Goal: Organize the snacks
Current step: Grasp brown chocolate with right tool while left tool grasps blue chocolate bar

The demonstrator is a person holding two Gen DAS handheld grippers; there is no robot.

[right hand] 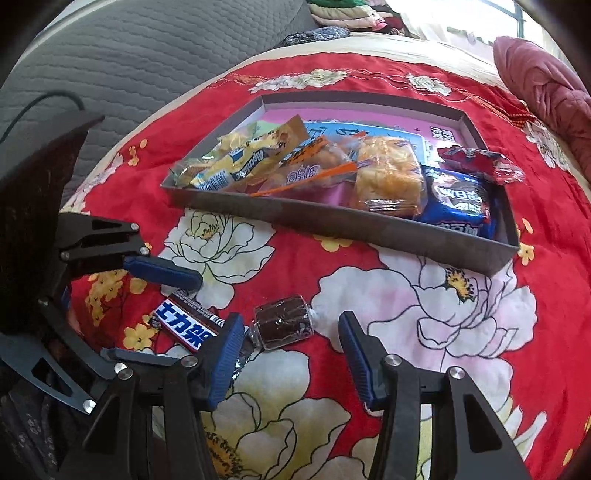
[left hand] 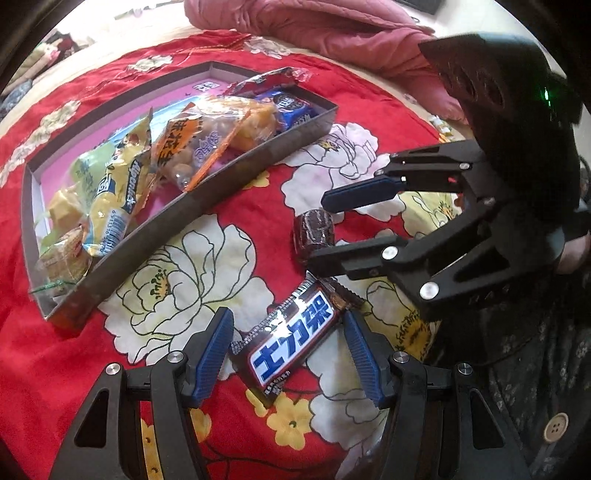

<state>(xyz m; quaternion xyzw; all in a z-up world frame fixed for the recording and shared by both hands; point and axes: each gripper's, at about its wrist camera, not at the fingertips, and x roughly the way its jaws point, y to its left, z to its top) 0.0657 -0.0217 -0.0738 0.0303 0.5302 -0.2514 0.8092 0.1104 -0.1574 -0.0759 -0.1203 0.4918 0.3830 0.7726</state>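
A red floral bedspread (right hand: 369, 295) w/ big white & yellow flowers covers the surface. On it, toward the far side, sits a shallow grey cardboard tray (right hand: 332, 221) w/ a pink printed floor, holding a row of wrapped snacks along its near wall: a yellow Alpenliebe-type bag (right hand: 240, 166) at one end, an orange-trimmed clear pack (right hand: 306, 170) beside it, a wrapped golden pastry (right hand: 388, 177), then a blue cookie pack (right hand: 458, 203) at the other end w/ a crumpled red wrapper (right hand: 480, 162) behind it.

Nearer than the tray, loose on the bedspread: a Snickers bar (left hand: 295, 332) in Chinese lettering, and just beside it a small wrapped chocolate roll (right hand: 282, 321).

Left gripper (left hand: 288, 347): jaws apart, one blue pad each side of the Snickers bar, not clamped. Right gripper (right hand: 291, 354): jaws apart around the chocolate roll, not clamped.

A pink quilt (left hand: 314, 33) lies bunched past the bedspread's far edge.
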